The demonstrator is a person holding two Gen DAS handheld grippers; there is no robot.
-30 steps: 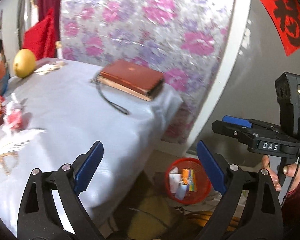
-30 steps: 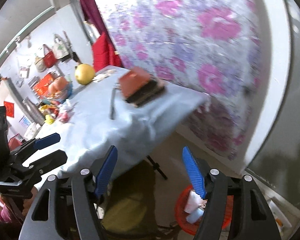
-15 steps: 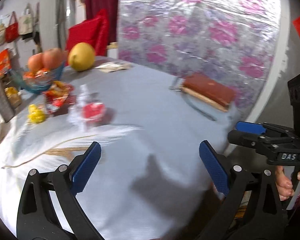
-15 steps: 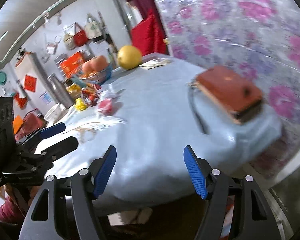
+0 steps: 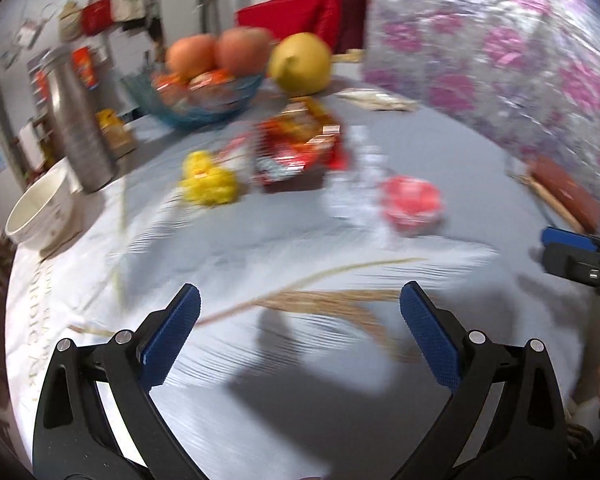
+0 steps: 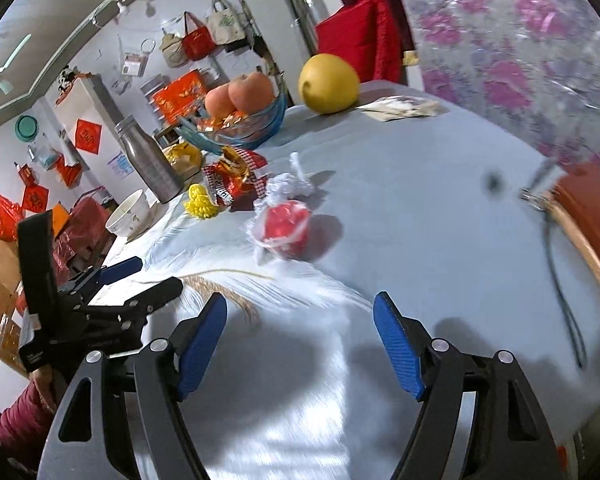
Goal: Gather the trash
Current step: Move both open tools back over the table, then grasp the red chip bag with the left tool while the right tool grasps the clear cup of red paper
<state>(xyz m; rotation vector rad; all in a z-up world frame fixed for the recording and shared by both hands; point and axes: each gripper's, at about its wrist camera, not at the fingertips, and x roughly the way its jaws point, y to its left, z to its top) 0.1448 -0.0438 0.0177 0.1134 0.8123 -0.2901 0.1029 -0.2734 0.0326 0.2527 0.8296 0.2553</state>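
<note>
On the table (image 6: 440,208), a bowl (image 6: 129,213) sits far left, then a yellow scrap (image 6: 200,202), a red wrapper (image 6: 236,180) and a red bagged lump (image 6: 286,226) mid-table. Left gripper (image 5: 299,322) and right gripper (image 6: 300,322) hover near, jaws just widened, empty.

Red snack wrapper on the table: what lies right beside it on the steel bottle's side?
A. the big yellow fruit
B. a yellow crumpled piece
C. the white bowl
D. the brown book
B: in the right wrist view the yellow crumpled piece sits against the red snack wrapper, between it and the steel bottle.
</note>
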